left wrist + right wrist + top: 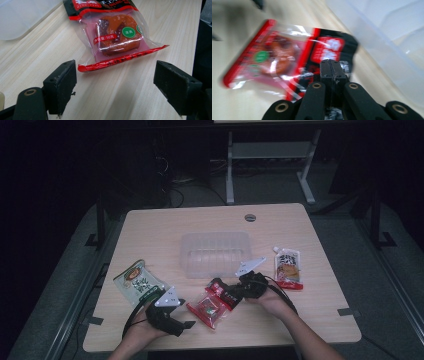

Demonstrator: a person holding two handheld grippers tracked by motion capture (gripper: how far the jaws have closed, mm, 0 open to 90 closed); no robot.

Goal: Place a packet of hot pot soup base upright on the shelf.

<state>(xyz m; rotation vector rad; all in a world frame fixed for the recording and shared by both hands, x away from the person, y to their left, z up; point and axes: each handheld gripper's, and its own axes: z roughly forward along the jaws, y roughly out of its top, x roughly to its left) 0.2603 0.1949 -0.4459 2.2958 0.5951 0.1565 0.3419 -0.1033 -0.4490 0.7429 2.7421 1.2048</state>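
**Right jaws pinch red snack pack on pale wood desk, dark room**

Desk point(150, 225): light wood-grain top, rounded corners, a round grey cable grommet point(250, 217) near the far edge. Surface matte, bare in the far half. Room around it is dim; grey floor on both sides, white legs of another desk frame point(230, 170) behind, dark cables on the floor at back left. Dark metal rails run along both sides of the desk.

On the desk: clear plastic container point(215, 252) in the middle, empty as far as visible. Green-and-white snack bag point(136, 282) at front left. Orange spouted pouch point(288, 267) at right, lying flat, well apart from the container.

Red snack pack point(207, 306) sits front centre, just in front of the container, between the two hands. Right gripper point(333, 68) has its jaws pressed together on the pack's black-and-red top edge; the right gripper view is motion-blurred, with the container wall just beside it. Whether the pack's far end touches the desk cannot be told.

Left gripper point(115, 82) sits low over the desk at front left, jaws spread wide with nothing between them; the pack's red bottom seal lies just ahead of them, not touching.

Person's forearms enter from the bottom edge.
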